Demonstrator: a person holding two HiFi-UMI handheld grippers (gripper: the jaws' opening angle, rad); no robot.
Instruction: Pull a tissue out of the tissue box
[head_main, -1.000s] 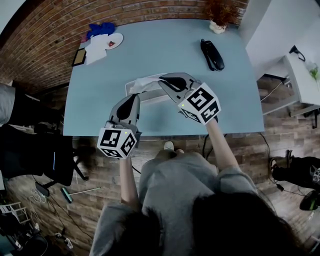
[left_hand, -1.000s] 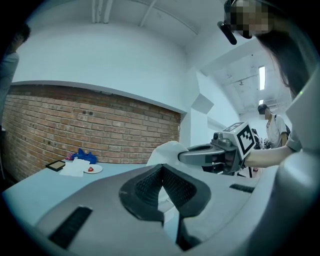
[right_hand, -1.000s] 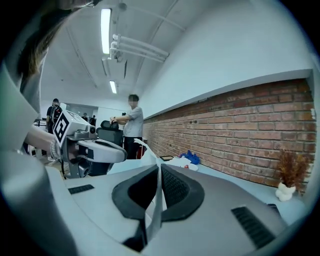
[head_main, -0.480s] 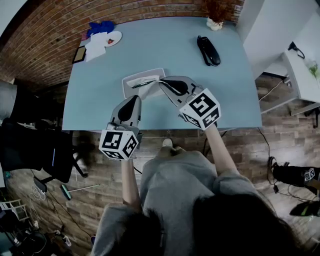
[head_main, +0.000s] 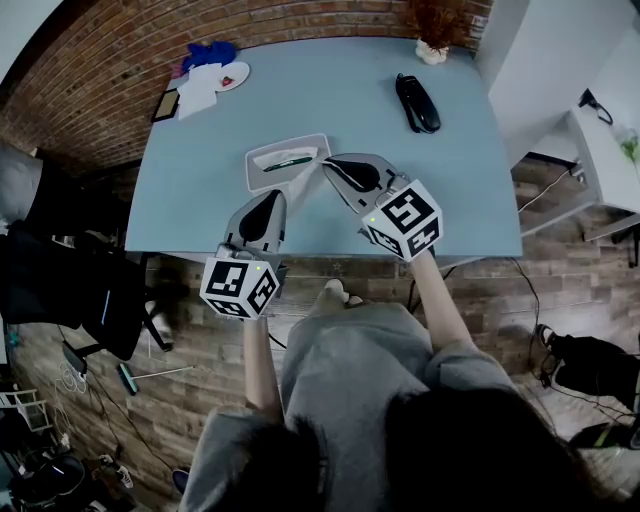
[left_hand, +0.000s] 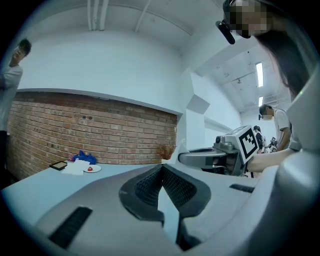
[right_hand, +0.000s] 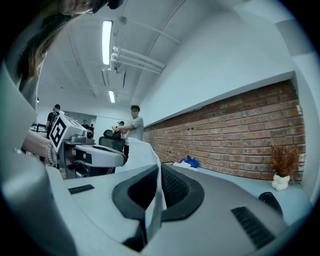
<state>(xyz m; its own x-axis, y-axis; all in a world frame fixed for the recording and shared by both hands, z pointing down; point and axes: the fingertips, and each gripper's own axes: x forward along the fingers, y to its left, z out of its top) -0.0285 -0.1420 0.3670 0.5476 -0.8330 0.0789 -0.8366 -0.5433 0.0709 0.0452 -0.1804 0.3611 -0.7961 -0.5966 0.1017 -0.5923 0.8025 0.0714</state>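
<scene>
The white tissue box lies flat on the blue table, with a dark slot on top. My right gripper is just right of the box and is shut on a white tissue. The sheet stands up between its jaws. In the head view the tissue shows as a pale strip under the right jaws. My left gripper hovers in front of the box, near the table's front edge. Its jaws meet at the tips with nothing between them. Each gripper sees the other: right gripper, left gripper.
A black handset-like object lies at the right of the table and a small potted plant at the far edge. Papers, a plate and a blue cloth sit far left. A dark office chair stands left. People stand behind.
The tissue that lay over the box a second ago has come clear of it, so the slot now shows. Both grippers have drawn back a little toward the table's front edge.
</scene>
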